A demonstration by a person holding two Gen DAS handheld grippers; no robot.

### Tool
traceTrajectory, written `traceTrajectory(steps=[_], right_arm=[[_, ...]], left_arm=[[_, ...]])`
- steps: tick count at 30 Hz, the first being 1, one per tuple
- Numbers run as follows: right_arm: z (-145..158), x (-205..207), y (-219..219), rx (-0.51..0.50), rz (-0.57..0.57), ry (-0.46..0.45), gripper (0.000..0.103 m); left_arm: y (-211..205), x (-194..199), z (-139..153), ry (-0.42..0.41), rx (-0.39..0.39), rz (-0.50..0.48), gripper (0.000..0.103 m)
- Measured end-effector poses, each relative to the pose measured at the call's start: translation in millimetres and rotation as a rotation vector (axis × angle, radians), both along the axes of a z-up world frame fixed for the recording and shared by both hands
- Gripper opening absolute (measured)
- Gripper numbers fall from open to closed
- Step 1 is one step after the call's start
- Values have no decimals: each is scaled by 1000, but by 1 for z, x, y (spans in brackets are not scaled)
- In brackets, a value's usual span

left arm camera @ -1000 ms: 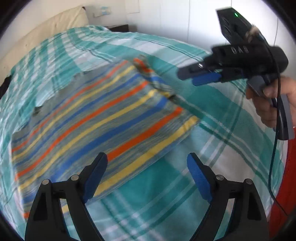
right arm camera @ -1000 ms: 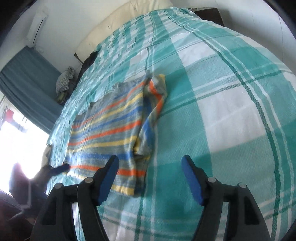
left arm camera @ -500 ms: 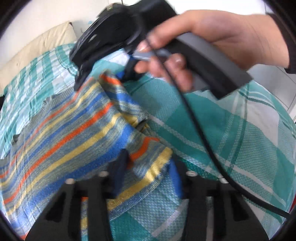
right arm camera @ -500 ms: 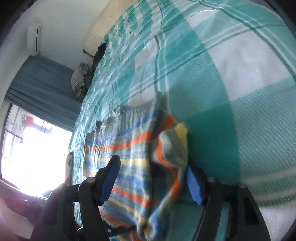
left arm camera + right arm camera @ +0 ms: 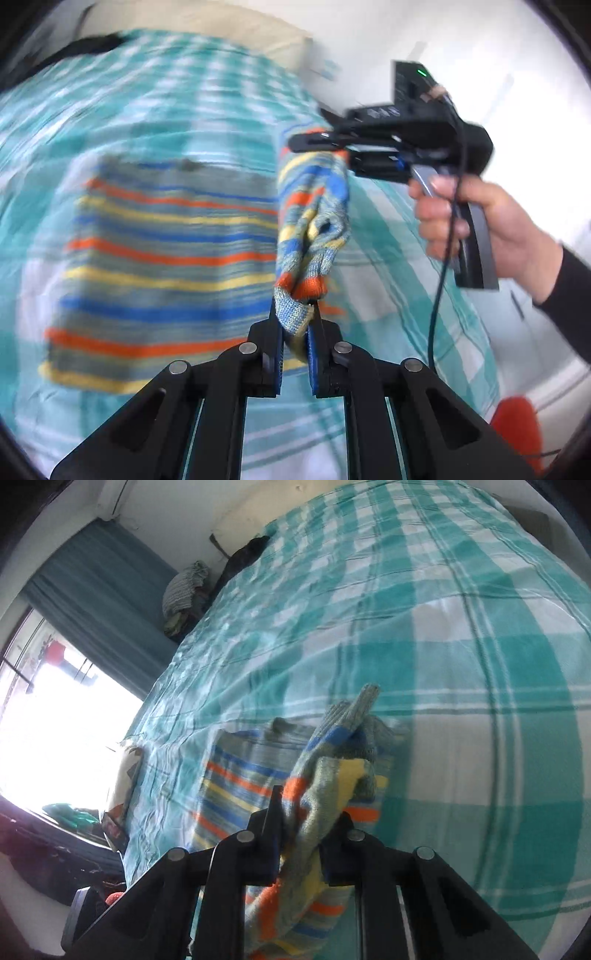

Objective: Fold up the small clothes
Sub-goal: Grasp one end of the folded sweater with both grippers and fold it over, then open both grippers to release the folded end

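Your left gripper jaws are closing, already clamped on the near edge of the striped sweater. Your right gripper jaws are closing too, pinching its far edge. That edge hangs lifted between both grippers; the rest lies flat on the checked bedspread, left of them.

Orange-yellow-blue striped garment; teal-white checked bedspread.

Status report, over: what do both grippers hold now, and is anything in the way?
Left gripper, right gripper: jaws closing on striped knitted sweater. One edge lifted off teal checked bedspread. Nothing blocking.
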State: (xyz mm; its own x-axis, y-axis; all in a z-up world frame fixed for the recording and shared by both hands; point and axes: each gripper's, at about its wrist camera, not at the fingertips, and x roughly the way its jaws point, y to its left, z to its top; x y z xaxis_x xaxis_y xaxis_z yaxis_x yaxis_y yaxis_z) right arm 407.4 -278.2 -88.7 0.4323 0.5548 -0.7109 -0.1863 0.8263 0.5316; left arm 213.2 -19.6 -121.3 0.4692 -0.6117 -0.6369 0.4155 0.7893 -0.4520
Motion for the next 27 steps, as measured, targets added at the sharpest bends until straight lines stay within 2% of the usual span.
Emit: traceTrajectory(steps=[4,7,8,9,10,11,12,13,14,18,22,23,24,25,27], right_arm=[[-22,20,78,-22,82,21,16],[-43,31,126,-44,103,28,17],[-51,33,139,-32,98,27,20],[-57,34,148,-10,84,33,27],[-64,35,154,27,69,54,47],[-68,34,158,65,45,78,59],[-68,31,159,101,22,79,68],[-66,27,158,138,13,67,68],[-61,22,155,163,14,51,68],[-38,-9,126,77,1,-29,68],[-19,-66,106,-71,77,-139,68],[-21,-82,105,-81,98,-151,68],[-28,-100,104,-85,125,-146,68],[-38,-113,106,-96,143,-130,68],[-76,-135,113,-216,177,-44,65]], left_arm=[[58,18,-14,80,-3,150,9],[85,24,-33,146,10,214,12],[90,26,-41,183,46,236,22],[93,27,-46,203,65,256,27],[100,21,-50,211,44,265,28],[105,17,-48,213,27,272,38],[108,11,-44,207,46,295,59],[111,8,-40,194,60,313,66],[112,3,-35,170,55,319,69],[108,-1,-21,131,24,275,73],[90,30,-24,112,115,266,74],[89,43,-34,144,161,288,72],[88,52,-48,197,225,320,63],[93,56,-60,234,251,333,60],[101,54,-63,223,221,335,60]])
